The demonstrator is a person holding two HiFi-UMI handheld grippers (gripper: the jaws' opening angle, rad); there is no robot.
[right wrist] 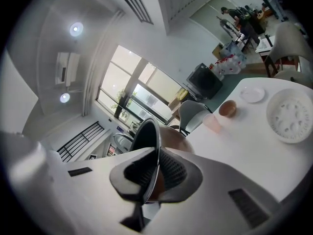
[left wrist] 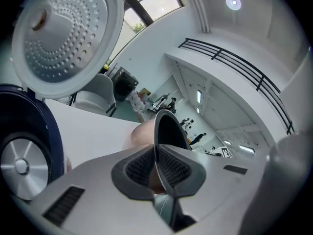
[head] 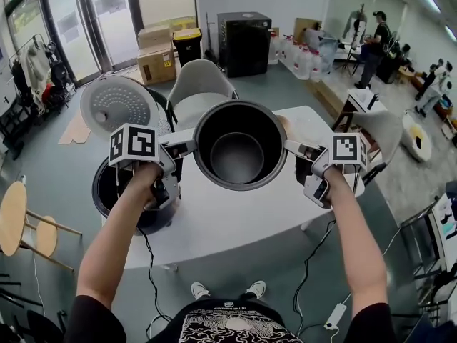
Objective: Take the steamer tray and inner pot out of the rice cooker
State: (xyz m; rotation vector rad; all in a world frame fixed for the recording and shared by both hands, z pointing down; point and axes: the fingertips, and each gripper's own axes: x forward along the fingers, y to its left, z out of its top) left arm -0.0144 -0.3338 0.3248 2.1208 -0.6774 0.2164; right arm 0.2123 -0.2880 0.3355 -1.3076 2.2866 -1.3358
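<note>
The dark metal inner pot [head: 238, 146] hangs in the air over the white table [head: 235, 224], just right of the rice cooker [head: 118, 191]. My left gripper [head: 187, 147] is shut on the pot's left rim and my right gripper [head: 294, 148] is shut on its right rim. The left gripper view shows the thin pot rim [left wrist: 168, 126] clamped between the pads of my left gripper [left wrist: 157, 170]. In the right gripper view the pot rim [right wrist: 146, 136] is pinched by my right gripper [right wrist: 156, 177]. The cooker's lid [head: 118, 106] stands open. A white perforated steamer tray [right wrist: 292, 115] lies on the table.
A brown egg-like thing [right wrist: 227, 108], a pink cup [right wrist: 212, 124] and a small white dish [right wrist: 253, 94] sit on the table. A grey chair [head: 200, 84] stands behind the table, another chair [head: 385, 138] at its right, a wooden stool [head: 18, 220] at far left.
</note>
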